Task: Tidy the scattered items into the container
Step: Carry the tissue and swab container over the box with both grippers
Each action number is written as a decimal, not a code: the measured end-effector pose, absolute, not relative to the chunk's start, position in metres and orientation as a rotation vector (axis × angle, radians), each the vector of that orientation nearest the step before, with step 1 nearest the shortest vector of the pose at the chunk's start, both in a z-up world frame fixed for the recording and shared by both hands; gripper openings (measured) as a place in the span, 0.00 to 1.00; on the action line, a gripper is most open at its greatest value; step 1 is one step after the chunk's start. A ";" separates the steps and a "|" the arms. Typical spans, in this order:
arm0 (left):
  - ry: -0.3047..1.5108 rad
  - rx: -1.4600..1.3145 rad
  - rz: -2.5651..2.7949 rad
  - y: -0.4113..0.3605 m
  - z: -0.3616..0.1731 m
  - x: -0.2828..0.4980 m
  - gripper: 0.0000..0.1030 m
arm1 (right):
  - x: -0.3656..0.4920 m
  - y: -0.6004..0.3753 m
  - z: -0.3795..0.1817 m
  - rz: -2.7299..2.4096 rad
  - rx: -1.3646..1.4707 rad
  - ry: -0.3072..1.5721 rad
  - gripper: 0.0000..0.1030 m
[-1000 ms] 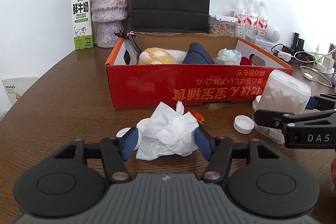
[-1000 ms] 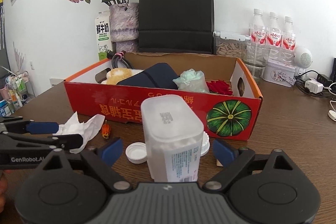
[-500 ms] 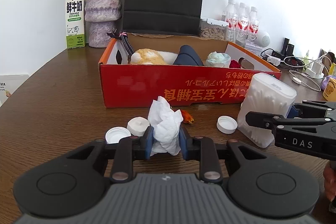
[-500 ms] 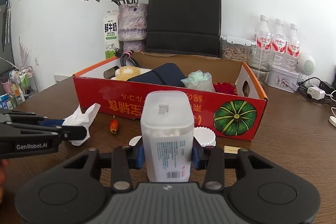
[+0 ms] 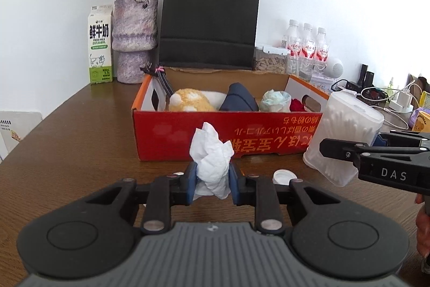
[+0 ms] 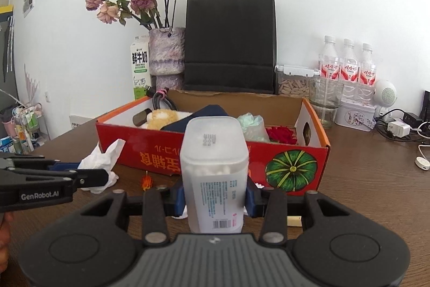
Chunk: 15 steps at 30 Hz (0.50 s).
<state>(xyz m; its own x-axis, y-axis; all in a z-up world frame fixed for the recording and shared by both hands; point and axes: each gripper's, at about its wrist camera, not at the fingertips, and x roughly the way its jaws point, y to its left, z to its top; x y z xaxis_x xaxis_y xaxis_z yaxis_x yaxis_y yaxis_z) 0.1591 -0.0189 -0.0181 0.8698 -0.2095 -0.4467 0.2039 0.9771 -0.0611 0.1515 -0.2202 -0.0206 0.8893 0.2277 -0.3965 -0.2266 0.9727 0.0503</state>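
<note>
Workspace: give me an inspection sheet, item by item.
Surface: brown wooden table.
Job's things: red box already holds several items; tissue and cotton swab tub gripped outside it.
Clutter: bottle cap, small orange bit.
Grippers: left gripper shut on tissue; right gripper shut on tub.
Cables: chargers and cords at far right.
Surroundings: vase, milk carton, black bag.

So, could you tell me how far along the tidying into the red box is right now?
Done: a plush toy, a dark pouch and a red flower already lie in the red box.
In hand: the left gripper is shut on the crumpled tissue; the right gripper is shut on the cotton swab tub. Neither is over the box yet.
Left: a white cap and a small orange item on the table.
</note>
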 end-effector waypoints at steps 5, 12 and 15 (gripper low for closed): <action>0.433 -0.034 -0.238 -0.020 0.010 0.167 0.24 | 0.159 -0.233 0.000 0.231 0.030 0.378 0.39; 0.327 -0.031 -0.230 -0.033 0.048 0.193 0.24 | 0.183 -0.244 0.033 0.199 0.000 0.309 0.39; 0.324 -0.058 -0.218 -0.038 0.055 0.212 0.24 | 0.199 -0.246 0.043 0.171 -0.016 0.275 0.39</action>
